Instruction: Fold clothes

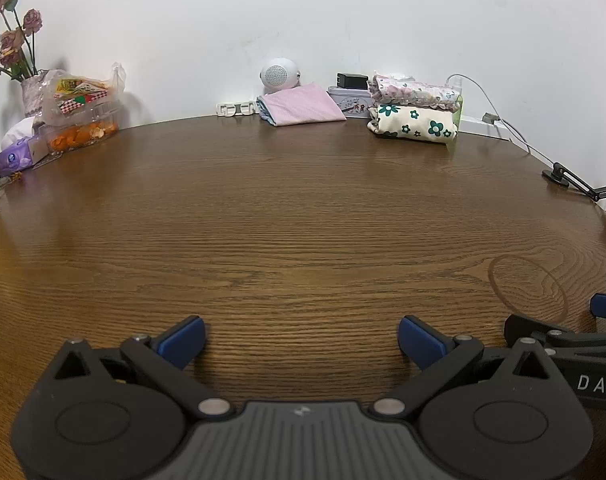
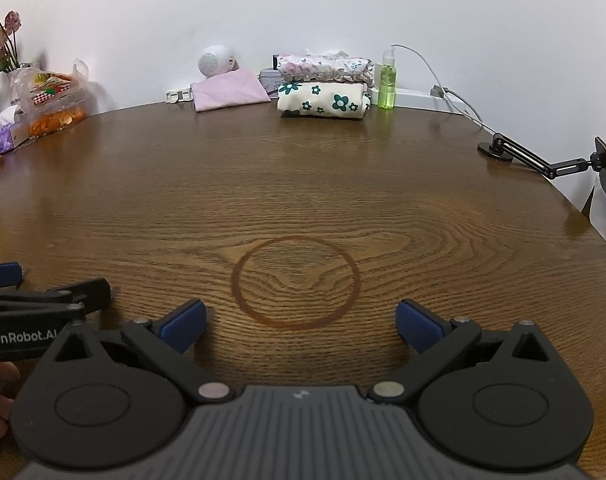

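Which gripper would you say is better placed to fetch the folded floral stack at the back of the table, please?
Probably the right gripper. It is open and empty, and the floral stack lies almost straight ahead of it. From the left gripper, also open and empty, the stack sits off to the right.

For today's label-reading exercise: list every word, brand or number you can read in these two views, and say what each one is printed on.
"DAS", cut off by the frame edge: on the side of the right gripper, seen from the left wrist view.
"GenRobot.AI": on the side of the left gripper, seen from the right wrist view.
Too small or blurred to read: print on the purple tissue box, the snack bag, the tin and the green bottle.
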Motion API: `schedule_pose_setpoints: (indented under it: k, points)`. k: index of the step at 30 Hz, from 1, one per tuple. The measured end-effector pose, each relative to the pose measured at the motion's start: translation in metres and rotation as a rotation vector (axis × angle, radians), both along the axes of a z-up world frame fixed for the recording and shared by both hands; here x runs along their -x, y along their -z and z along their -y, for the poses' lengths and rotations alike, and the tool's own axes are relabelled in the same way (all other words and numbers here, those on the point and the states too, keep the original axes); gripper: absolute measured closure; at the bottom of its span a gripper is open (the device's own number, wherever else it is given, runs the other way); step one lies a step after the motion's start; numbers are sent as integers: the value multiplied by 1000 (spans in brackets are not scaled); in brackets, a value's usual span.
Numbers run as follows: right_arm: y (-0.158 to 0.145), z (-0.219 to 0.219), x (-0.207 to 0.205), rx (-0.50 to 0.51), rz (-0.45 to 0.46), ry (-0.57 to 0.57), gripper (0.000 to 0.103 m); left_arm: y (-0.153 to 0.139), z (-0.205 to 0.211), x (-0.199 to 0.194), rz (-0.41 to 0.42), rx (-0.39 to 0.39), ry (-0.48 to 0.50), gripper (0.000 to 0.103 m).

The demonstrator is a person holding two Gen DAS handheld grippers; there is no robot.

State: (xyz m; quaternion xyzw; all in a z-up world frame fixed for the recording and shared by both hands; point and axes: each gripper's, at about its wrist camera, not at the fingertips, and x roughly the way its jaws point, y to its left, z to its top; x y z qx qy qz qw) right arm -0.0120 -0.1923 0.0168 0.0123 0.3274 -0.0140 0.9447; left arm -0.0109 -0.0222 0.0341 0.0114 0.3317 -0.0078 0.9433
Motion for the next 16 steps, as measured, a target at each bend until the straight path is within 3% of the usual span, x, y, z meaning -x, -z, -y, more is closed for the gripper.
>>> schedule_pose_setpoints:
  k: [16]
  points:
    - [0,-1,0,0,0,1,1,0,2,1,0,1,-4,0]
